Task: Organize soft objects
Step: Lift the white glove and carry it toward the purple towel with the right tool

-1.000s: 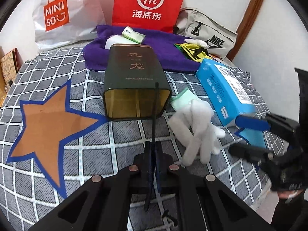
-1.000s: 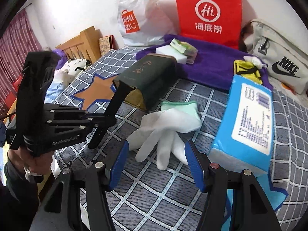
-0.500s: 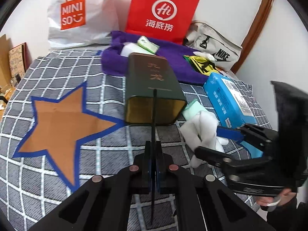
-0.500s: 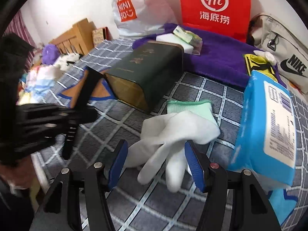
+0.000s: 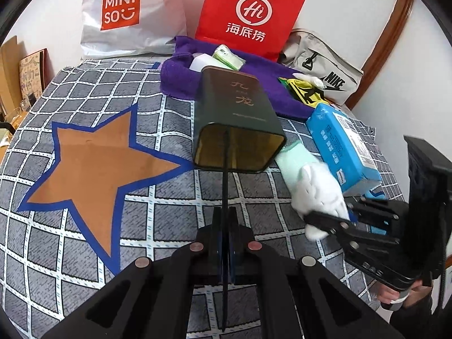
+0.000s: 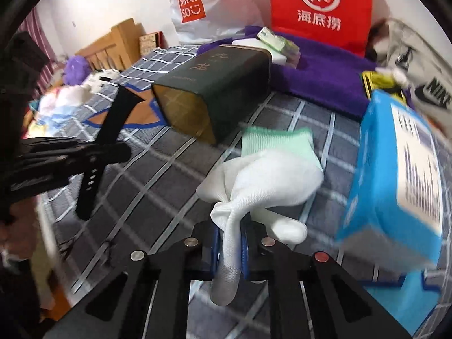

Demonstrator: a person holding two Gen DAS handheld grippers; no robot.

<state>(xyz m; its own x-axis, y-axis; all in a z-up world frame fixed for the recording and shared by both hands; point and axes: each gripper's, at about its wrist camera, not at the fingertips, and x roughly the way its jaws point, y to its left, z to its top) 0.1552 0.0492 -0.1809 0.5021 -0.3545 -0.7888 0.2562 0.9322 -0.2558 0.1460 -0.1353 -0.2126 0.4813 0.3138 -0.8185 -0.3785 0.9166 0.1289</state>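
A white glove with a green cuff (image 6: 268, 175) lies on the checked bedspread, right of a dark green tin (image 6: 217, 90) lying on its side with its open mouth toward me. My right gripper (image 6: 230, 240) is shut on the glove's fingers; it also shows in the left wrist view (image 5: 336, 220), pinching the glove (image 5: 316, 189). My left gripper (image 5: 225, 220) is shut on a thin black strap (image 5: 225, 175) that stands up in front of the tin (image 5: 237, 118). The strap also shows in the right wrist view (image 6: 107, 141).
A blue tissue pack (image 5: 341, 144) lies right of the glove. A purple towel (image 5: 180, 82) with small packets lies behind the tin. A red bag (image 5: 248, 14), a white Miniso bag (image 5: 124, 11) and a grey Nike bag (image 5: 322, 65) stand at the wall.
My right gripper moved in and shut on the glove's fingers; it was open before. My left gripper, still holding the strap, shifted left of the tin's mouth.
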